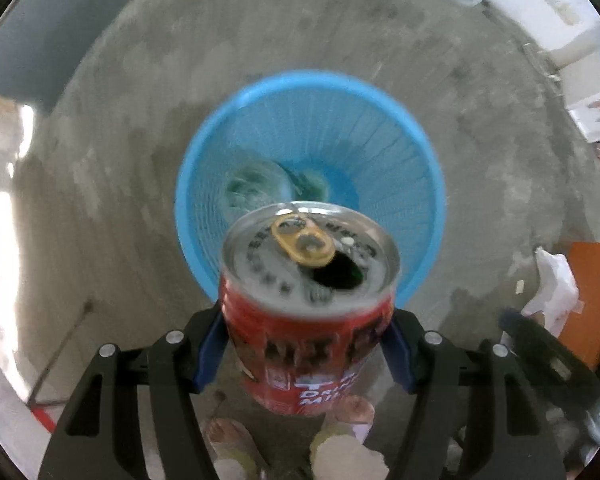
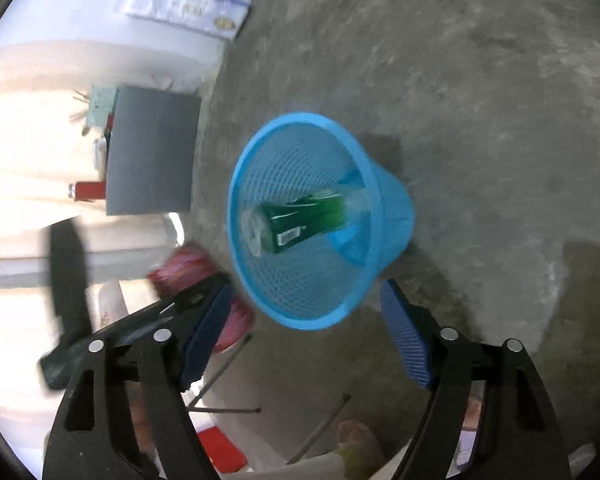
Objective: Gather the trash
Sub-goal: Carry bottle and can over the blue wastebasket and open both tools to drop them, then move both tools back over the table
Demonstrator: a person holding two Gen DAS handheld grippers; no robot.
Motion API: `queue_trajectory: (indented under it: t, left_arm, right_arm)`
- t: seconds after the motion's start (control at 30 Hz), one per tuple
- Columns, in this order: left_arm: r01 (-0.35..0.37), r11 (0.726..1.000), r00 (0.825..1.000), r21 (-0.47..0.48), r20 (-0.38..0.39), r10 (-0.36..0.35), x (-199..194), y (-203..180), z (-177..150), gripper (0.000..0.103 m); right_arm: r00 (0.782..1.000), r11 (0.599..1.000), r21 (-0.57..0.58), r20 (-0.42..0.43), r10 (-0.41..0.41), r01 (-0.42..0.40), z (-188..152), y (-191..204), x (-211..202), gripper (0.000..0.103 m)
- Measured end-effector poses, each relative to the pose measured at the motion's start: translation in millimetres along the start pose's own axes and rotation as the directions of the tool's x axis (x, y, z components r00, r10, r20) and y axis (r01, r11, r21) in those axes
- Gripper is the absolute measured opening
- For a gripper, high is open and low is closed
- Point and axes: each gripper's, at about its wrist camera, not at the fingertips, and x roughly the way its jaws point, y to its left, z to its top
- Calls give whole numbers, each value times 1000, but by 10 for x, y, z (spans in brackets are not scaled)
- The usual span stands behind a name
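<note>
Listing contents around the blue mesh basket (image 1: 400,152), which stands upright on the grey concrete floor (image 1: 260,40) and serves as landmark.

Inside the basket: one clear plastic bottle with a green label (image 2: 300,220), lying tilted against the mesh wall, its base toward the rim.

Above the basket's near rim: a red drink can (image 1: 306,312), opened, gold pull tab raised, top facing the left camera. The left tool (image 1: 306,344) pinches the can's sides between its blue pads and points straight down at the floor, so the can covers the near part of the basket's mouth.

Near side of the basket, right wrist view: the right tool (image 2: 306,340), spread wide with nothing between its blue pads; the basket's rim shows in the gap. It slants downward toward the basket.

Beside the basket, right wrist view: a grey box (image 2: 152,156) against a pale wall, and a red-and-pink blurred item (image 2: 188,268) just behind the right tool's finger, too blurred to identify.

Well apart from the basket, left wrist view: crumpled white paper (image 1: 556,284) on the floor beside an orange surface (image 1: 596,292).

Below the tools: the person's bare toes (image 1: 228,436) on the floor.
</note>
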Motion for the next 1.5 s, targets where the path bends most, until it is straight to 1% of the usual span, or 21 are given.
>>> queue_trajectory:
  t: [0.17, 0.3, 0.4, 0.5, 0.57, 0.63, 0.73, 0.83, 0.9, 0.93, 0.97, 1.0, 1.03, 1.07, 1.17, 1.2, 1.23, 1.3, 1.37, 1.43, 1.5]
  left_arm:
    - [-5, 999, 999, -34, -35, 4, 171, -57, -5, 66]
    - [-8, 1000, 1000, -16, -29, 7, 50, -96, -27, 66]
    - [-14, 999, 1000, 30, 13, 13, -281, -102, -113, 66]
    - [18, 996, 997, 84, 73, -24, -775, -64, -282, 66]
    - [42, 992, 991, 123, 120, -56, -1121, -35, -438, 68]
    - [44, 984, 978, 175, 195, -78, -1584, 27, -692, 71]
    - [61, 973, 944, 221, 305, -128, -2232, 237, -1163, 75]
    - [130, 971, 884, 203, 420, -206, -2861, 653, -1808, 80]
    - [195, 967, 826, 161, 504, -251, -3190, 1026, -2313, 85]
    - [216, 967, 803, 137, 538, -256, -3294, 1188, -2527, 87]
    - [241, 965, 771, 100, 584, -253, -3410, 1390, -2804, 90]
    - [262, 963, 742, 66, 624, -244, -3489, 1566, -3040, 92]
    - [267, 964, 704, 17, 680, -207, -3565, 1773, -3365, 95]
    - [235, 971, 679, -40, 722, -134, -3625, 1952, -3648, 96]
    - [86, 986, 628, -140, 776, 55, -3618, 2245, -4346, 97]
    - [23, 981, 623, -191, 770, 135, -3553, 2336, -4616, 97]
    - [-1, 976, 627, -217, 760, 170, -3502, 2421, -4770, 97]
    - [-12, 967, 653, -254, 730, 200, -3325, 2603, -5156, 97]
    - [3, 957, 669, -291, 711, 214, -3163, 2744, -5445, 98]
    - [17, 936, 666, -351, 703, 252, -3055, 2861, -5688, 98]
    - [98, 916, 645, -388, 726, 239, -2960, 2989, -5955, 98]
  right_arm:
    - [1000, 999, 45, 30, -1, -1, -151, -322, -186, 75]
    - [999, 998, 71, 38, 0, -3, -236, -443, -267, 75]
    - [999, 998, 59, 47, 6, -9, -269, -405, -355, 75]
    - [997, 1000, 10, 74, 2, -3, -354, -256, -456, 75]
    - [995, 999, -39, 97, 4, 0, -443, -105, -577, 75]
    - [992, 995, -103, 128, 3, 11, -597, 100, -696, 75]
    - [985, 982, -190, 172, 13, 20, -867, 388, -855, 75]
    - [977, 960, -277, 215, 11, 50, -1151, 684, -983, 77]
    - [966, 929, -359, 258, 7, 89, -1434, 958, -1120, 81]
    - [958, 907, -403, 287, 1, 120, -1584, 1099, -1188, 84]
    - [949, 884, -443, 314, -3, 150, -1728, 1230, -1255, 89]
    - [939, 859, -479, 343, -5, 179, -1866, 1337, -1299, 91]
    - [932, 842, -500, 363, -6, 200, -1958, 1411, -1336, 95]
    - [910, 800, -542, 414, -12, 257, -2155, 1566, -1408, 95]
    - [859, 709, -597, 511, -25, 376, -2477, 1815, -1461, 95]
    - [844, 670, -617, 535, -26, 412, -2588, 1906, -1458, 95]
    - [839, 645, -633, 544, -21, 427, -2651, 1957, -1445, 95]
    - [833, 585, -674, 553, -6, 451, -2824, 2098, -1411, 95]
    - [826, 540, -697, 564, 8, 471, -2972, 2235, -1398, 95]
    - [831, 490, -737, 554, 44, 466, -3116, 2384, -1381, 95]
    - [839, 444, -771, 539, 74, 457, -3285, 2546, -1397, 95]
